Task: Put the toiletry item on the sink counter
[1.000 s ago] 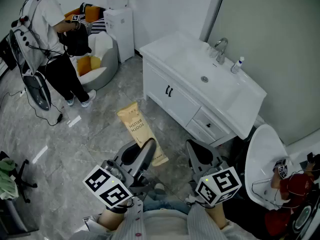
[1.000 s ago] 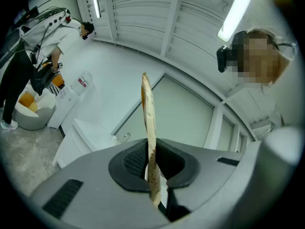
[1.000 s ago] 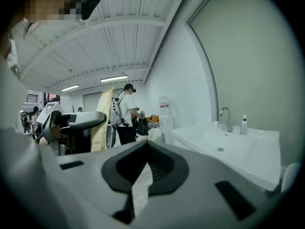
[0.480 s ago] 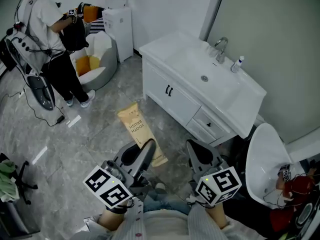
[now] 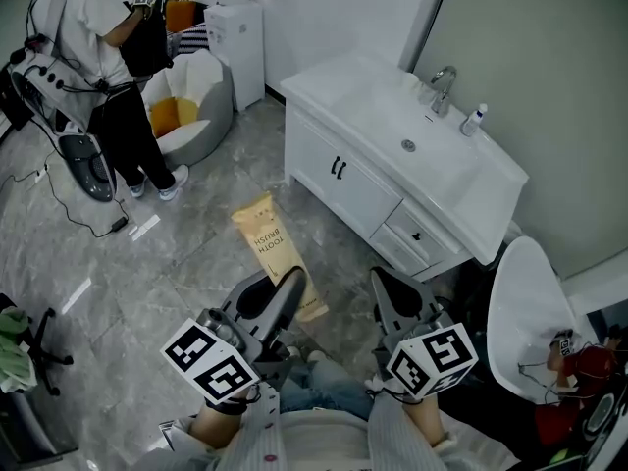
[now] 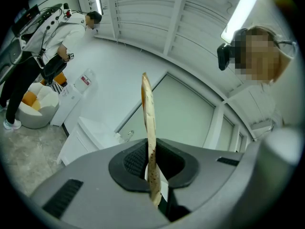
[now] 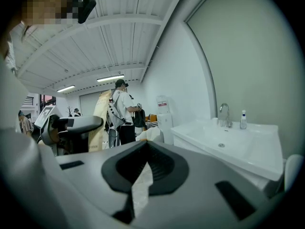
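Left gripper: jaws clamped on the near end of the toothbrush pack. It's a flat kraft sleeve, edge-on in the left gripper view, with pads pressed on both faces and the rest sticking out well past the jaw tips. The pack hangs in the air over the floor, not on the sink table. Right gripper sits just beside the left, jaws closed tip to tip, nothing between them. The sink table is ahead and to the right of both sets of jaws, well apart from the pack's far end. Its front edge runs diagonally across the head view, with the cabinet doors and drawers under it. The basin takes the middle of the top, leaving bare flat strips at the left end and along the front rim. The faucet and a small bottle stand at the back edge by the wall, beyond the basin from the jaws. There is open floor between the jaws and the cabinet front. Near the right jaws, on their right, is a white rounded shell; can't tell what it is. Far ahead-left of the left jaws, a person stands by a white armchair, well apart from the pack.
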Tool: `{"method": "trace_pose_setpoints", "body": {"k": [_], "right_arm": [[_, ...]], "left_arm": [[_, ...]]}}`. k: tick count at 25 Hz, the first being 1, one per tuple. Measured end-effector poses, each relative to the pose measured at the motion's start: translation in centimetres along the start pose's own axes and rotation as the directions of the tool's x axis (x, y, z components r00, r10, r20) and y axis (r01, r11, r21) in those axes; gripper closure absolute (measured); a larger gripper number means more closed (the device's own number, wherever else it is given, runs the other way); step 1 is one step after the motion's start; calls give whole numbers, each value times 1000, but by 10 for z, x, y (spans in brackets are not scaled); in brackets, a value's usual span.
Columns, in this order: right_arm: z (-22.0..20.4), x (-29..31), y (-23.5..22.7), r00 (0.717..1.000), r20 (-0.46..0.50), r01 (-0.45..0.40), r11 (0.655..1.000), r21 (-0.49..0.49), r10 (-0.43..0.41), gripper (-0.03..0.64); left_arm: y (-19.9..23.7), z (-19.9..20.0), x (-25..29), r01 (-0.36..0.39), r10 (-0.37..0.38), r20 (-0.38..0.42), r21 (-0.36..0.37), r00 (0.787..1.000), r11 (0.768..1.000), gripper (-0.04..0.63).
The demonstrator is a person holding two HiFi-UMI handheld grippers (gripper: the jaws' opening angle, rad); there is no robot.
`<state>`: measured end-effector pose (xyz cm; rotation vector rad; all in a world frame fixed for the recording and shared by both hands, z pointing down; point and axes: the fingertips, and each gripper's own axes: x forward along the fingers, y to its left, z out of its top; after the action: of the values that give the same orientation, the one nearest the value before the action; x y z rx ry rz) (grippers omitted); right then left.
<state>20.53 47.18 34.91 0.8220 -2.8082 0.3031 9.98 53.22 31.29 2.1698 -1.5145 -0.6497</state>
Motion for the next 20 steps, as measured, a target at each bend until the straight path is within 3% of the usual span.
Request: {"method": "trace_pose_setpoints", "body": {"k": [13,20], "right_arm": [[-7,15,12,1000,2,21,999,25,-21,607],[-20,39,1,1000,-27,7,999,42,-6,607]], "left_arm": [[10,7,-7,25,-25,-22,20,999,999,555],[32,3,4,1,-1,-33,14,999,1000,555]]}}
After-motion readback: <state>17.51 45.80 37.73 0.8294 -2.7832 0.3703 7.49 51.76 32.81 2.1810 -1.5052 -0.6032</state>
